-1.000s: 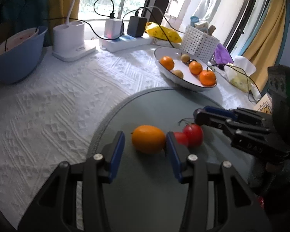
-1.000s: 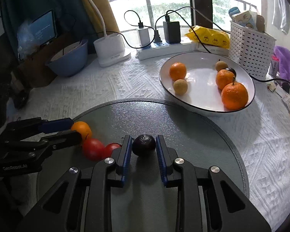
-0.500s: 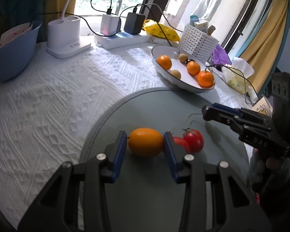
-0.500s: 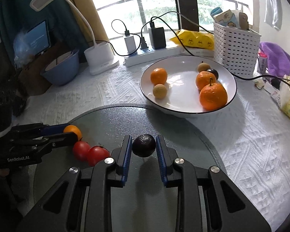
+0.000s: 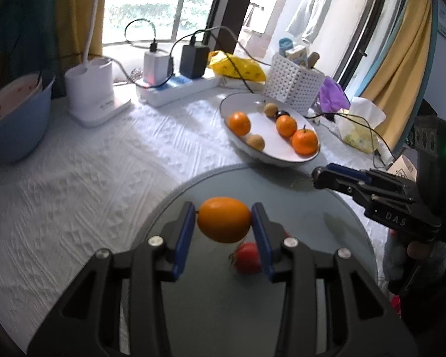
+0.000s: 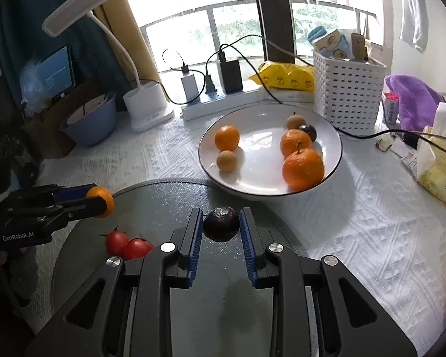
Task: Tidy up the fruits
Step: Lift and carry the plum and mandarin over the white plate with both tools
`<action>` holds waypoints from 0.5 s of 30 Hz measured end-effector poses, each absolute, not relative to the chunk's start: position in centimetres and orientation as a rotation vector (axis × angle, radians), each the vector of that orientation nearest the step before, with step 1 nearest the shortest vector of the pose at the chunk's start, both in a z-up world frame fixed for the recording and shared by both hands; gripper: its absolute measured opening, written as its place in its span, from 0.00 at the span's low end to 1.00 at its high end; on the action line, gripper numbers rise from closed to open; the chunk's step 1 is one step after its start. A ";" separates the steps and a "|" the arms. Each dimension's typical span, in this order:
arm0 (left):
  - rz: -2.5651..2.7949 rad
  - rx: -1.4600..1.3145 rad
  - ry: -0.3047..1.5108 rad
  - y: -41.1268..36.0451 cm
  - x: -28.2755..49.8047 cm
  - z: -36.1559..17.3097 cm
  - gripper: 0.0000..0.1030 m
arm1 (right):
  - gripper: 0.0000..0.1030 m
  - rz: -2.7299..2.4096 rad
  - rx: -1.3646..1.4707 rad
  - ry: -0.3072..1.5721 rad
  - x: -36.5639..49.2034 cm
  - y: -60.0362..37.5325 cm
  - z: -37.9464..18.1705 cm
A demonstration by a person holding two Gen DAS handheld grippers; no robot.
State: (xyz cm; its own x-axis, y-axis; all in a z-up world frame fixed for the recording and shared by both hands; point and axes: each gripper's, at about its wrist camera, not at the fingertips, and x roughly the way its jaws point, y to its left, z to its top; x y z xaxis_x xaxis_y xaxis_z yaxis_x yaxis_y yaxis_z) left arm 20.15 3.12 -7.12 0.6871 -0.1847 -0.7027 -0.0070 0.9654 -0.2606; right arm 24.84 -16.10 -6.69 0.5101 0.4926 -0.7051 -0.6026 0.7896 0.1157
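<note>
Fruits are split between a grey round mat at the counter's near edge and a white plate [image 5: 282, 158] toward its far right corner. From the left wrist, the left claw [image 5: 224, 223] is clenched on an orange fruit [image 5: 224, 219], its jaws having just been closing onto it, and the fruit hangs clear of the mat [image 5: 297, 196]; a tomato [image 5: 246, 257] lies on the mat just below. The plate ahead carries three tangerines, two small brown fruits and a dark one, with bare white in the middle. From the right wrist, the right claw [image 6: 221, 226] is clamped on a dark plum [image 6: 221, 223], held above the mat near the plate's [image 6: 336, 160] front rim; two tomatoes [image 6: 128, 245] touch each other on the mat's left side. The step in hand looks like carrying both fruits to the plate. To do it well, I would bring each over the rim high enough to clear it, lower onto the bare centre, and release only once the fruit rests, one claw at a time so they do not collide; round fruit will likely roll toward its neighbours.
</note>
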 end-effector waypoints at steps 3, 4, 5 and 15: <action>-0.111 -0.235 0.803 2.5 20.7 -6.6 0.39 | 0.27 0.662 -0.147 0.787 25.1 -16.4 -6.4; -0.114 -0.231 0.803 2.3 20.9 -6.5 0.39 | 0.27 0.662 -0.146 0.783 25.2 -16.6 -6.3; -0.119 -0.224 0.802 2.0 21.2 -6.4 0.39 | 0.27 0.661 -0.145 0.781 25.3 -16.7 -6.2; -0.152 -0.182 0.808 -0.1 23.7 -5.9 0.39 | 0.27 0.657 -0.125 0.754 26.8 -18.1 -5.5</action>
State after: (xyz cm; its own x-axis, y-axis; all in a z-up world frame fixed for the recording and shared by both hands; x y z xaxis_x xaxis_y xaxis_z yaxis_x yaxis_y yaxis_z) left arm 23.67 -0.13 -5.91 0.6813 -0.2040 -0.7030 0.0657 0.9735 -0.2189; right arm 26.75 -18.07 -5.50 0.5407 0.5083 -0.6703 -0.5950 0.7943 0.1223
